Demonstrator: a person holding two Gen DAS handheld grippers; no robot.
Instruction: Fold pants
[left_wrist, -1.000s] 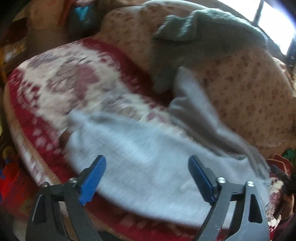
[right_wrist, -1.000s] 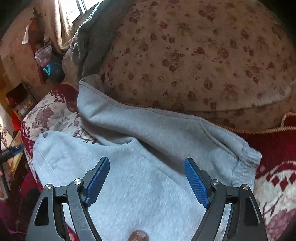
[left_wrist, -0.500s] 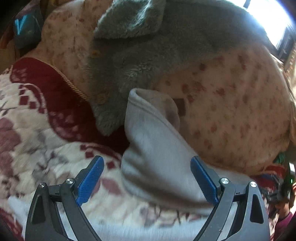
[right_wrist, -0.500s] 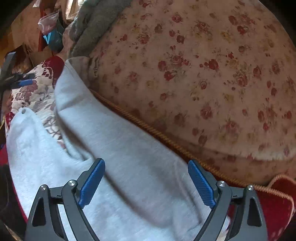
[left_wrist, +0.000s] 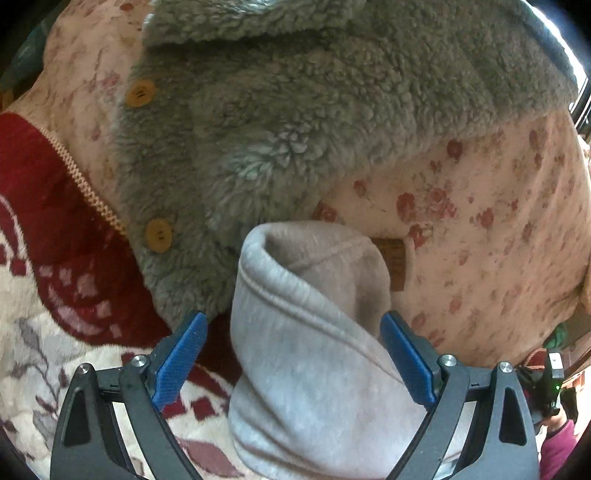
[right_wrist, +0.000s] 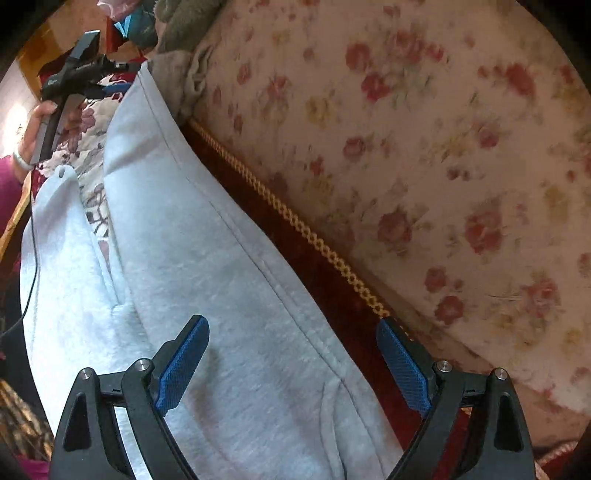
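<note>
Left wrist view. Left gripper at 6 o'clock, blue pads spread wide, not pressing anything. Between them rises the open cuff end of the grey sweatpants; hem stitching visible, cuff mouth gaping toward 12 o'clock. Pads stand just beside the fabric on either side; contact cannot be confirmed. Under the gripper from 7 to 9 o'clock: red-and-white patterned blanket with a yellow braided trim. Beyond the cuff, from 10 to 1 o'clock, a grey-green fleece jacket with two amber buttons lies over the floral cushion, its lower edge touching the cuff's near side. A small brown label sits on the cushion just behind the cuff.

Right wrist view. Right gripper at 6 o'clock, jaws wide apart, holding nothing. The pants run from 6 o'clock diagonally toward 11 o'clock, one leg with a long side seam, the second leg lying beside it at 8–9 o'clock. The right pad hangs over the red blanket strip; the trim runs along the cushion base. At 10 o'clock, far, the person's left hand holds the other gripper.
</note>
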